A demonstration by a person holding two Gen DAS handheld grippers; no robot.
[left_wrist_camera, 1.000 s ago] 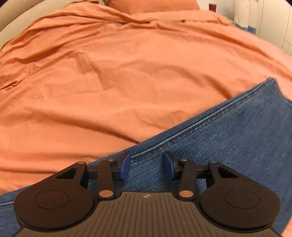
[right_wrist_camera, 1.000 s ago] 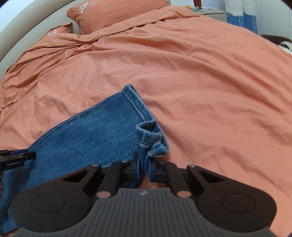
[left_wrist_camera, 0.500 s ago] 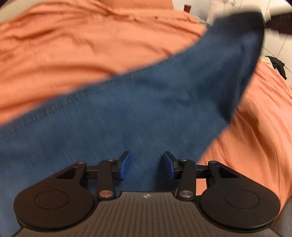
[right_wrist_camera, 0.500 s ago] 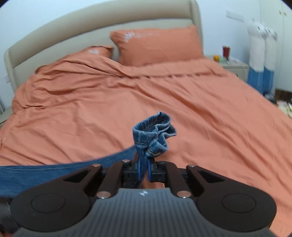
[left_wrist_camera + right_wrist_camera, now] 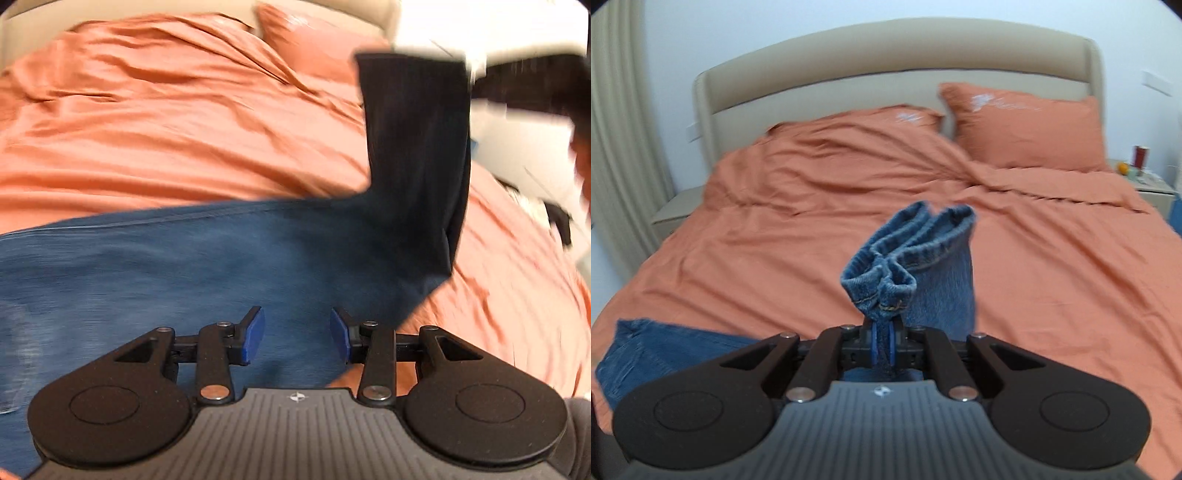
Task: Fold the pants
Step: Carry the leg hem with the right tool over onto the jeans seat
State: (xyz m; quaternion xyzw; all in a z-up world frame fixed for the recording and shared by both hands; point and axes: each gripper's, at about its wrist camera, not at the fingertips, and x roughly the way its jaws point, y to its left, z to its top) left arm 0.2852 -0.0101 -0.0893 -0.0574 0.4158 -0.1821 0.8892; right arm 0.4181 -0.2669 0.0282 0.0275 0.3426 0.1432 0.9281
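- Now the jeans [image 5: 192, 273] have their hem end [image 5: 908, 258] lifted well off the bed [image 5: 1052, 280], where a second ago it lay flat; the fold-over has begun.
- Right gripper [image 5: 882, 347] fingers are clenched on the bunched hem.
- Left gripper [image 5: 297, 334] fingers are spread and released over the denim still on the bed.
- Orange duvet lies bare far and right; pillows [image 5: 1027, 125] sit well apart.
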